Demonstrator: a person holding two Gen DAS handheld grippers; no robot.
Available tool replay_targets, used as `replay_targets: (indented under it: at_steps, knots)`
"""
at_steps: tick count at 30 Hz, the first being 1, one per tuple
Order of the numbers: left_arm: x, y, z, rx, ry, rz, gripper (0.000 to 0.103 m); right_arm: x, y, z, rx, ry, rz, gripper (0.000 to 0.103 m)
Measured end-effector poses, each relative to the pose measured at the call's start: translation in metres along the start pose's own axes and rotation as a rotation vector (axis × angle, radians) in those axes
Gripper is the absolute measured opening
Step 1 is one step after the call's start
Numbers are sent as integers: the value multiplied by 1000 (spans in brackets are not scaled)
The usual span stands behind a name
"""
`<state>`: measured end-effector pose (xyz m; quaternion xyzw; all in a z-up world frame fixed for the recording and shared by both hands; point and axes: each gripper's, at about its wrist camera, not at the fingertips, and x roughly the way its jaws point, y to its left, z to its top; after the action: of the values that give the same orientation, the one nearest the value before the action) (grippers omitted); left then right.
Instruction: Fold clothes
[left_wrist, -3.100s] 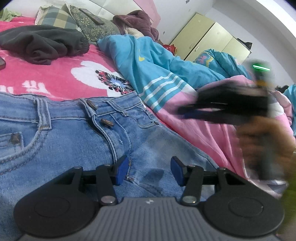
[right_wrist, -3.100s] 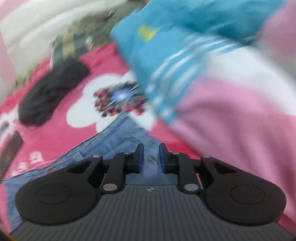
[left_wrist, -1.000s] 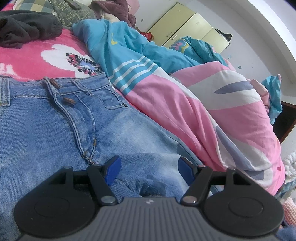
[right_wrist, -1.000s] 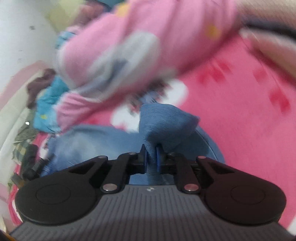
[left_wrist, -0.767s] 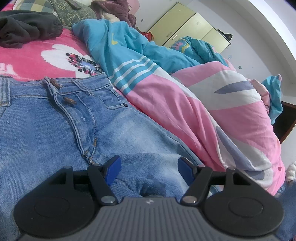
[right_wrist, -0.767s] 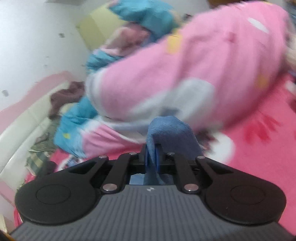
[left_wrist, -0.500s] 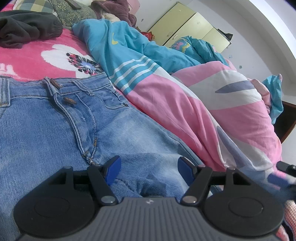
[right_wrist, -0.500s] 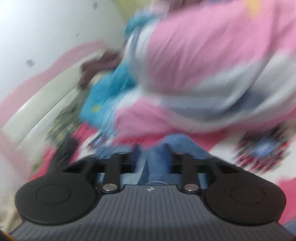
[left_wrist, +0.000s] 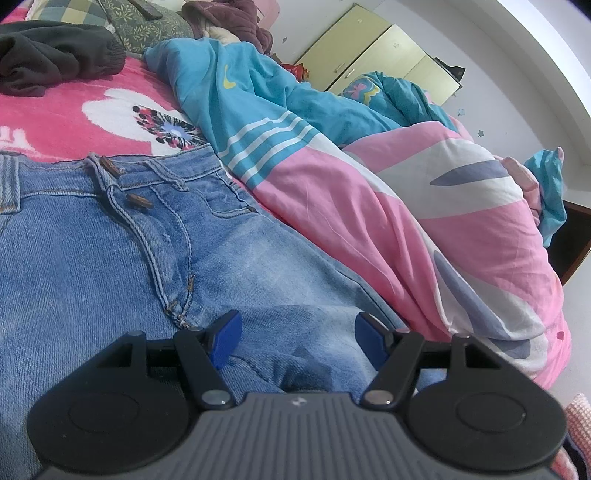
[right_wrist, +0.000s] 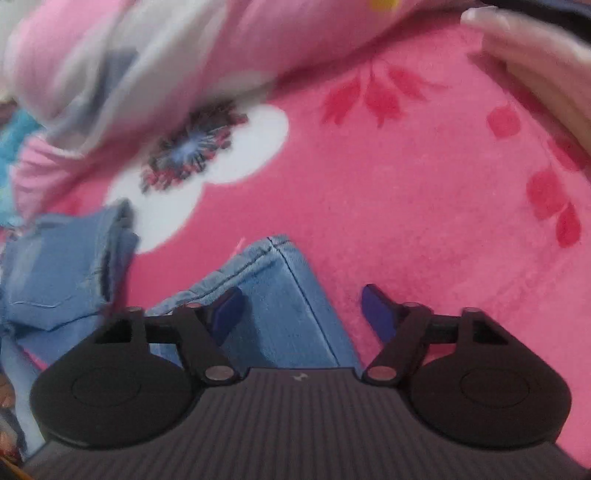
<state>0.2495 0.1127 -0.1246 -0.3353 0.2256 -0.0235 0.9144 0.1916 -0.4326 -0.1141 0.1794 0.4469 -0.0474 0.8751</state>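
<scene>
Light blue jeans (left_wrist: 110, 240) lie flat on a pink flowered blanket (left_wrist: 55, 125), waistband and fly buttons at the upper left. My left gripper (left_wrist: 297, 339) is open and hovers just above the upper leg near the crotch seam. In the right wrist view my right gripper (right_wrist: 301, 314) is open and empty, low over a jeans leg hem (right_wrist: 273, 280) that lies on the pink blanket (right_wrist: 406, 206). A second piece of the jeans (right_wrist: 62, 266) lies at the left.
A pink, white and blue duvet (left_wrist: 424, 206) is piled along the jeans' right side. A dark garment (left_wrist: 51, 59) and pillows (left_wrist: 147, 22) lie at the far left. Yellow cabinets (left_wrist: 376, 55) stand behind. The duvet's edge (right_wrist: 129, 66) also hangs over the blanket in the right wrist view.
My right gripper was shut on a fold of the jeans leg and swung it around; now it is open and the leg hem lies on the blanket. My left gripper has not moved.
</scene>
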Motion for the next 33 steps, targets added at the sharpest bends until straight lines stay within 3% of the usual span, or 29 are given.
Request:
replay_targets:
  at_steps: [1, 5, 8, 10, 14, 15, 17, 18, 20, 24, 26, 28, 33]
  knots:
    - [0, 0, 0, -1, -1, -1, 69, -7, -1, -6, -10, -19, 17, 2]
    - [0, 1, 0, -5, -2, -6, 69, -36, -2, -21, 3, -60, 83, 2]
    - [0, 2, 0, -7, -1, -8, 69, -84, -18, -37, 105, -171, 34, 2]
    - [0, 2, 0, -7, 0, -7, 69, -117, -36, -52, 194, -230, -34, 2]
    - [0, 1, 0, -8, 0, -7, 69, -157, -74, -82, 304, -262, -356, 12]
    - [0, 1, 0, -8, 0, -7, 69, -163, -78, -87, 324, -280, -399, 17]
    - [0, 1, 0, -7, 0, -6, 69, -172, -74, -92, 347, -340, -394, 22]
    - [0, 1, -1, -8, -1, -6, 69, -175, -71, -92, 353, -368, -378, 24]
    - [0, 1, -1, -8, -1, -6, 69, -166, -48, -82, 313, -389, -247, 28]
    - [0, 2, 0, -10, -1, -7, 69, -113, 20, -41, 182, -285, 118, 51]
    - [0, 2, 0, -11, -1, -7, 69, -73, 58, -17, 138, -186, 260, 52]
    - [0, 2, 0, -10, -1, -7, 69, -33, 89, 3, 107, -107, 319, 53]
    - [0, 2, 1, -12, -1, -5, 69, 57, 127, 37, 73, 24, 300, 53]
